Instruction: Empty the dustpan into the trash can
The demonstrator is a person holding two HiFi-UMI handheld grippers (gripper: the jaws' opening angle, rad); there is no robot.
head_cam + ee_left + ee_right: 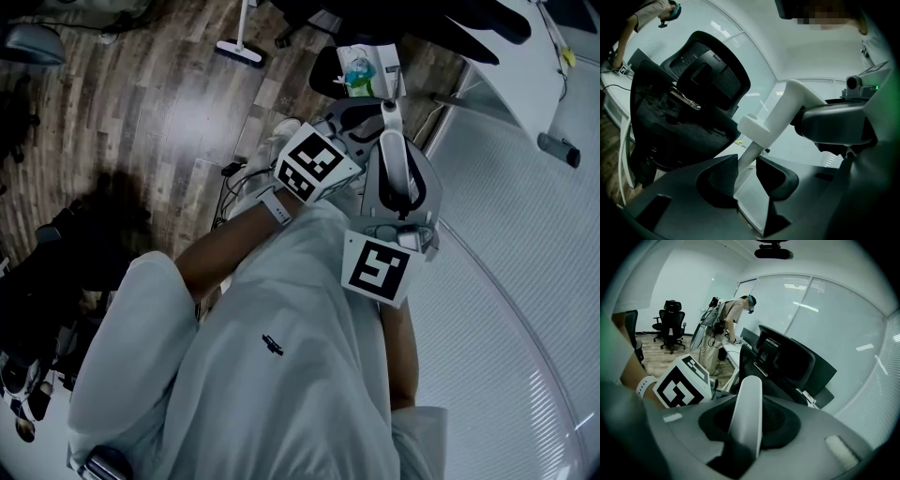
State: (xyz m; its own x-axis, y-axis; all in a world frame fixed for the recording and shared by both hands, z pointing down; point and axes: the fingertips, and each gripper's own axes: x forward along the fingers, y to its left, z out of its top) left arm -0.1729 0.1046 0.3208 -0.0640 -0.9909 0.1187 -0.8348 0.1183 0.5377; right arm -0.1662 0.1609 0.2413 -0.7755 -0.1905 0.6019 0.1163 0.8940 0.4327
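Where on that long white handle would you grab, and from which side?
On the straight round shaft of the white handle, with the jaws crossing it from the side. It is slim and even there, unlike the bulky clip. The left gripper holds just beside the clip, the right gripper near the rounded end.

From the head view I cannot see the lower end of the white handle [391, 150]; the trash can [361, 70] beyond it is partly hidden.
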